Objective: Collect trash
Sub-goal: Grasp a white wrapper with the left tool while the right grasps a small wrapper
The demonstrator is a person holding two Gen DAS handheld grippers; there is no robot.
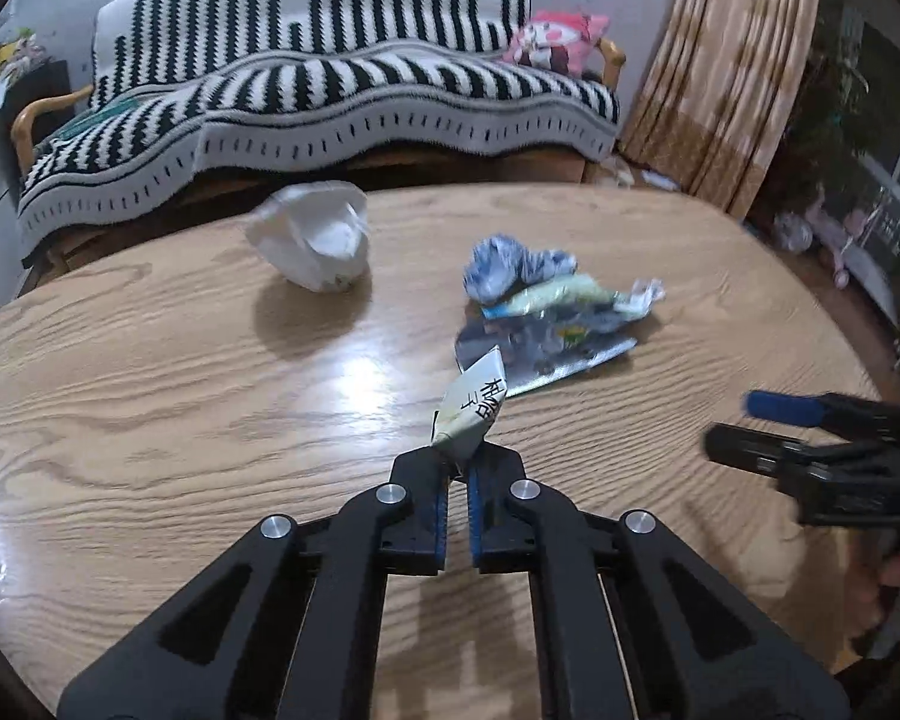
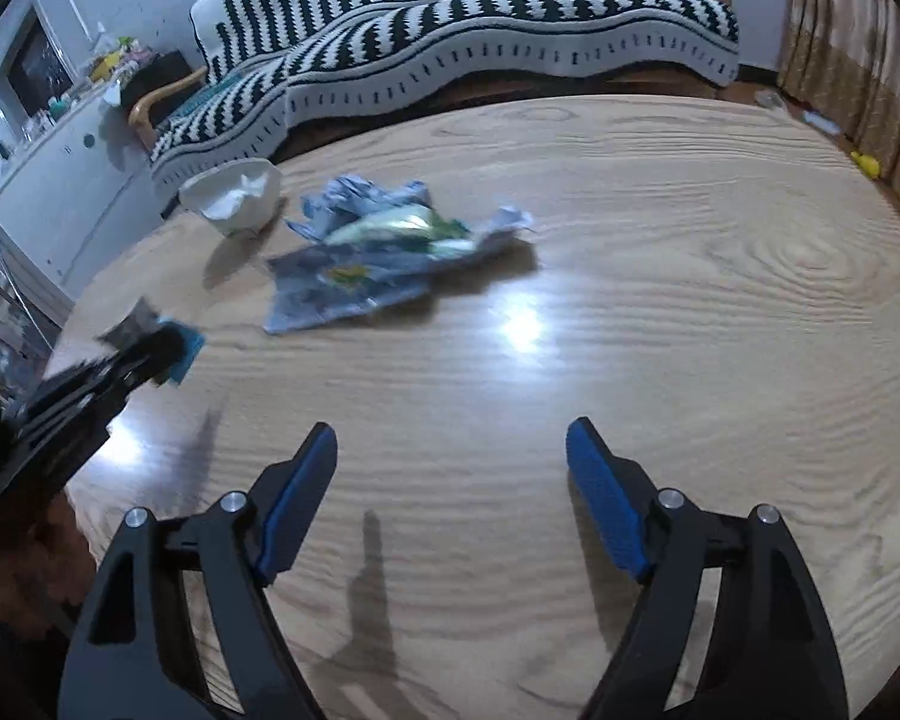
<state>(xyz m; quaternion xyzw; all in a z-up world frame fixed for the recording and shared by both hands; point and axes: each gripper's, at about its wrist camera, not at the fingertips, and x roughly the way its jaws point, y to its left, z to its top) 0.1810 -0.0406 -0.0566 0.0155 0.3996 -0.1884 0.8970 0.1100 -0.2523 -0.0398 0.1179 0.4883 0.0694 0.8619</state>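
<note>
My left gripper (image 1: pixel 457 468) is pinching a small white wrapper (image 1: pixel 471 414), angled down over the bench (image 1: pixel 150 360), so that piece is secured for collecting. The remaining wrappers (image 2: pixel 378 252) lie heaped beside the white bag (image 2: pixel 234 195); my right gripper (image 2: pixel 450 480) hangs tilted downward, spread and empty, presumably for the next piece

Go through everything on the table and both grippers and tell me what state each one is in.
left gripper: shut on the printed wrapper
printed wrapper: crumpled, pinched between the fingers
right gripper: open, empty
white bag: open-mouthed, standing on the table
wrapper pile: crumpled, lying on the table
</note>
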